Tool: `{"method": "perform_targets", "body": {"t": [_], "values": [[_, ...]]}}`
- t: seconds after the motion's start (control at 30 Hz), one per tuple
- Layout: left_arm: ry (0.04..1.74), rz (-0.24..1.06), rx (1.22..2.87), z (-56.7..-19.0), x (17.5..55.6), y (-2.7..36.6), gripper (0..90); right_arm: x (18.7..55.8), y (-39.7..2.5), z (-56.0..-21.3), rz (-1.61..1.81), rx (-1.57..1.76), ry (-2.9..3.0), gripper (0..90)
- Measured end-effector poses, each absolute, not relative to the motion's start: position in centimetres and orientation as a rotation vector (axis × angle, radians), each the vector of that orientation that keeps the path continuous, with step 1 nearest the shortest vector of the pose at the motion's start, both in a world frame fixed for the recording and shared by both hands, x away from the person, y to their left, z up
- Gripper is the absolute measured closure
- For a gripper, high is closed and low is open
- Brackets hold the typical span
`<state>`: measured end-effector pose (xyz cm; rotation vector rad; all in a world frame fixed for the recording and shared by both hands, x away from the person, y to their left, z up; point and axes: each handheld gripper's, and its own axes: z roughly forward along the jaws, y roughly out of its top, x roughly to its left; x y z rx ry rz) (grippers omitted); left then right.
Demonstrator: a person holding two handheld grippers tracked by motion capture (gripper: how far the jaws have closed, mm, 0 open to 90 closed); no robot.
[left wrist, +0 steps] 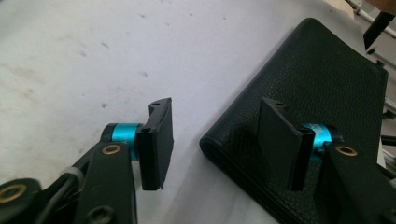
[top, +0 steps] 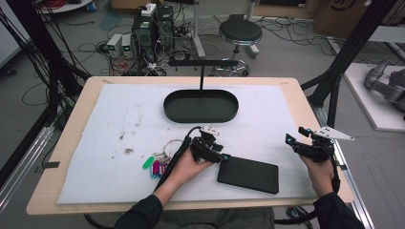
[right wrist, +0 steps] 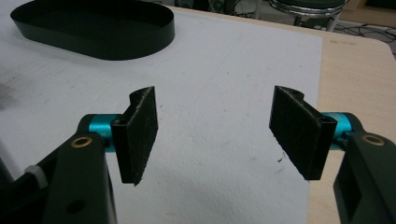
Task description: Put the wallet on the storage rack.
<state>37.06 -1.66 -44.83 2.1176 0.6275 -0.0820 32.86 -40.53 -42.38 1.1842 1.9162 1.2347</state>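
Hovering at the left end of a black leather wallet (top: 248,174), the left tongs (top: 220,156) are open and grip nothing. In the left gripper view, these left tongs (left wrist: 219,140) have their jaws spread wide: one jaw stands over the bare white mat (left wrist: 116,56), the other stands over the wallet (left wrist: 317,88), and the rounded edge of the wallet lies between them. I cannot tell if the second jaw touches the leather or only hangs just above it.

The wallet lies flat on the white mat (top: 119,143), near the front edge of the wooden surface (top: 76,109), a little right of the middle. Its long side is slightly turned against the front edge.

The right tongs (top: 293,137) are held well apart from the wallet, above the right border of the mat. In the right gripper view, the right tongs (right wrist: 215,135) are also open wide and empty, with only mat between the jaws.

A black oval tray (top: 200,106) sits at the far side of the mat, and it appears also in the right gripper view as the tray (right wrist: 93,28). A bunch of colourful key tags (top: 155,164) on a ring lies to the left of the left hand (top: 188,167).
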Motion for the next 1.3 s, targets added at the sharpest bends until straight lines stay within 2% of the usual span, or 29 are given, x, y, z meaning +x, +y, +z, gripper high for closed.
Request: {"method": "perform_targets", "body": {"t": [0.07,0.1,0.17,0.33,0.4,0.5,0.63,0.77,1.07,1.3], "values": [[0.640,-0.123,2.113,-45.1,37.4,-1.6,46.0,32.9,-40.5,-42.4,1.237,1.186,1.916,33.1],[0.650,-0.187,2.097,-45.3,37.7,-1.4,51.3,32.8,-40.5,-42.4,1.240,1.187,1.916,33.1],[0.649,-0.209,2.095,-45.3,37.7,-1.4,59.6,32.8,-40.5,-42.3,1.242,1.188,1.919,33.1],[0.641,-0.227,2.104,-45.3,37.6,-1.4,61.7,32.9,-40.5,-42.3,1.252,1.184,1.929,33.1],[0.625,-0.192,2.113,-45.0,37.4,-1.4,68.0,32.8,-40.4,-42.3,1.258,1.183,1.930,33.1],[0.607,-0.170,2.097,-44.8,37.2,-1.1,72.8,32.7,-40.5,-42.2,1.268,1.183,1.924,33.1],[0.574,-0.142,2.081,-44.5,36.9,-0.9,75.5,32.7,-40.7,-42.2,1.283,1.187,1.922,33.7],[0.540,-0.103,2.039,-43.8,36.4,-0.4,76.7,32.6,-40.7,-42.1,1.307,1.178,1.920,34.0],[0.476,0.074,1.952,-41.9,35.7,2.3,77.2,32.3,-40.3,-41.7,1.400,1.135,1.935,34.3],[0.364,0.222,1.912,-40.6,34.7,3.6,77.3,32.7,-38.8,-41.8,1.536,1.044,2.077,30.8]]}}
